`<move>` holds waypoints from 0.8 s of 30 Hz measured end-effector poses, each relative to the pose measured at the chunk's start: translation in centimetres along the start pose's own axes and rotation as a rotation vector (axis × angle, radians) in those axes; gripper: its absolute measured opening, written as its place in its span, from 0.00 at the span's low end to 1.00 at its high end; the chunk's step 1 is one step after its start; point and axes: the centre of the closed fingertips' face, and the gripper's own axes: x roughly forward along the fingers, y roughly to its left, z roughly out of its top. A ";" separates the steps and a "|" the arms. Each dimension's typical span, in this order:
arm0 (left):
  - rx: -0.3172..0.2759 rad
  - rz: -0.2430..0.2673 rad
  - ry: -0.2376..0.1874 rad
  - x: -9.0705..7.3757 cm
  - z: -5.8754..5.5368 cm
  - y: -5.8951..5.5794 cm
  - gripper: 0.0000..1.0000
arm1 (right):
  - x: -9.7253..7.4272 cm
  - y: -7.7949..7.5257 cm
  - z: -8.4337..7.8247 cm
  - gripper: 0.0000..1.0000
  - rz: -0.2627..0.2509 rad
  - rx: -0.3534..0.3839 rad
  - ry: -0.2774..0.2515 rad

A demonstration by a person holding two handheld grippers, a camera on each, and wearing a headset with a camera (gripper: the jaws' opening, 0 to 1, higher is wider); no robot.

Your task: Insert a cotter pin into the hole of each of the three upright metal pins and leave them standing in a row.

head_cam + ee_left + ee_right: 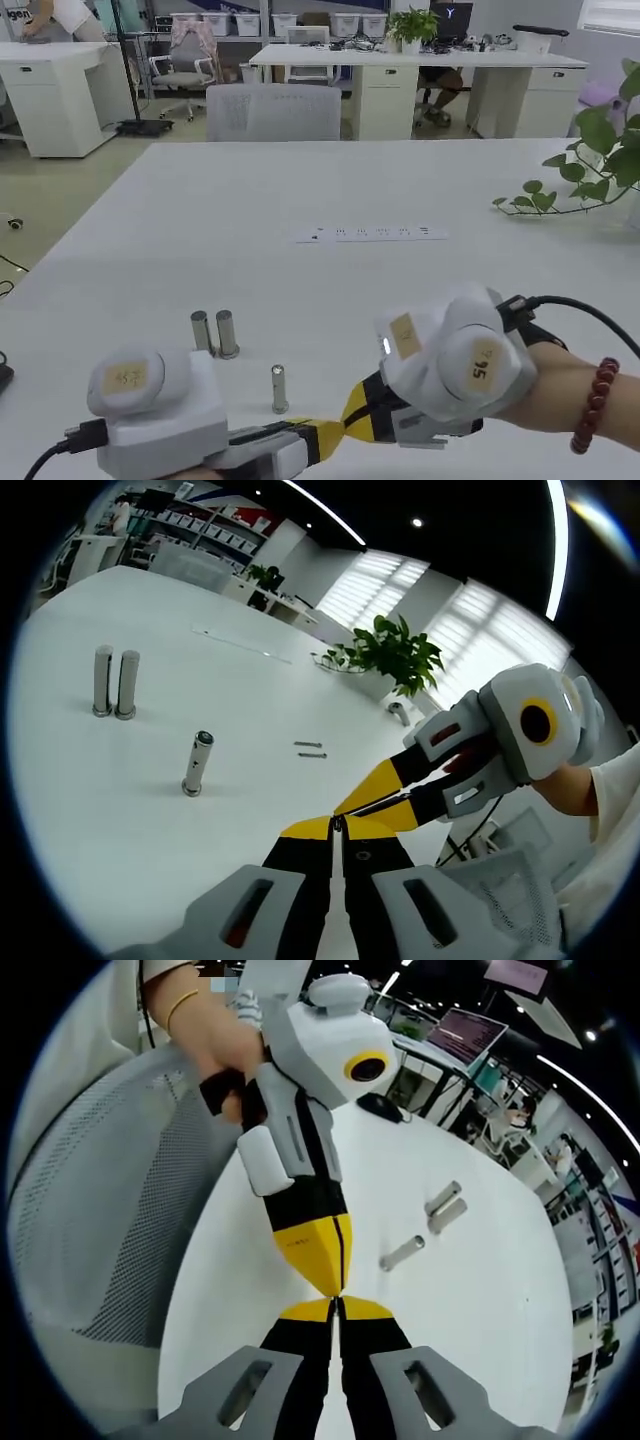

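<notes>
At the counter's near edge the left gripper (338, 828) and right gripper (338, 1310) meet tip to tip, both pairs of fingers drawn together. A thin dark sliver, most likely a cotter pin (375, 806), sits nipped between the right fingers, its end at the left tips. The left gripper lies nearly level, pointing right. The right one slants down and leftward from a wrist wearing a bead bracelet (597, 400). This reads as a regrip, so one pair of fingers should hold firm until the other has the pin, leaving its legs clear. Just beyond stands a lone metal pin (279, 388), upright and the natural first target. Further back a pair of metal pins (227, 333) stand almost touching, and two loose cotter pins (310, 748) lie on the counter (400, 180) to the right
</notes>
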 end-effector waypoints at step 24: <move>0.042 0.012 -0.015 -0.4 0.4 0.6 0.00 | -0.5 -0.5 -0.3 0.11 -0.008 0.122 -0.044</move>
